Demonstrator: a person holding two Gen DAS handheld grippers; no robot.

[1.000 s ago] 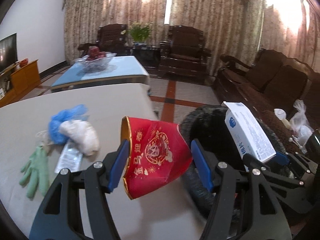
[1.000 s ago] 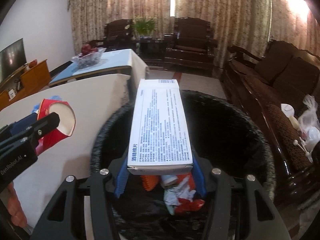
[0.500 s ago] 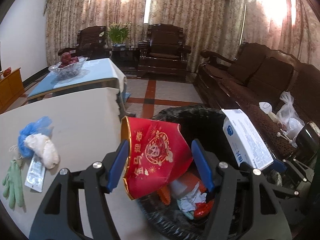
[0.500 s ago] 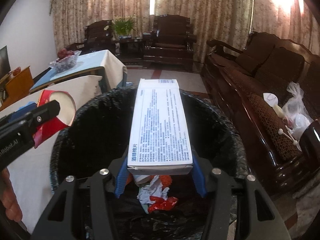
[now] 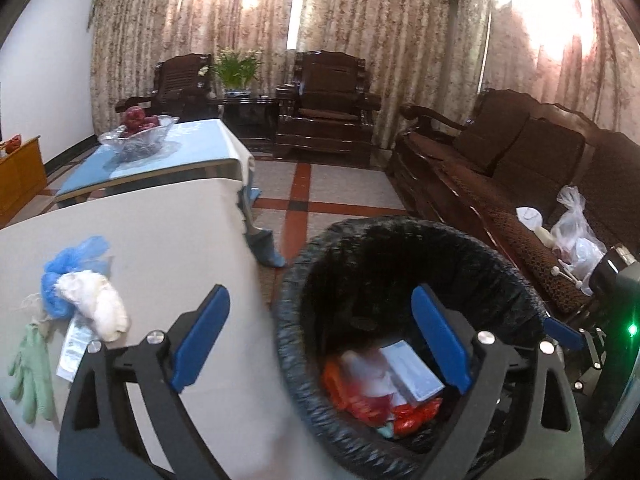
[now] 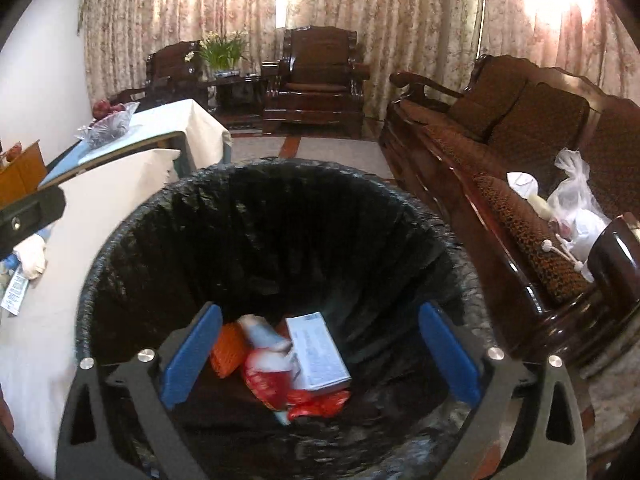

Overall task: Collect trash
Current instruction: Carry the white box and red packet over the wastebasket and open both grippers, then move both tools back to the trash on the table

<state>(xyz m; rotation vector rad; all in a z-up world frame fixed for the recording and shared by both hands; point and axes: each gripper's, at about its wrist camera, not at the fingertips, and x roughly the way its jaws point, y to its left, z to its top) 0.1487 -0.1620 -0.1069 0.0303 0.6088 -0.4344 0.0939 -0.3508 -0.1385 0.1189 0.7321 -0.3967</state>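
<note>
Trash bin [image 6: 120,240] takes white box [image 6: 318,350] and red cup [image 6: 266,380].
Both grippers [image 5: 320,338] [image 6: 320,356] have just opened, empty above it; withdraw cleanly before fetching the table's remaining litter [image 5: 94,306].

I see the white box [image 6: 318,350] and red paper cup [image 6: 266,376] lying tilted in the black-lined bin [image 6: 120,236].

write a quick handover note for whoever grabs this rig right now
Left tool: jaws just opened, nothing between them.
Right tool: jaws just opened too, empty.
Both are over the black-lined round trash bin.
Done: white cardboard box and red paper cup lie inside the bin.
Left: crumpled blue plastic bag, white crumpled wad, green glove and flat clear sachet on the beige table.
</note>
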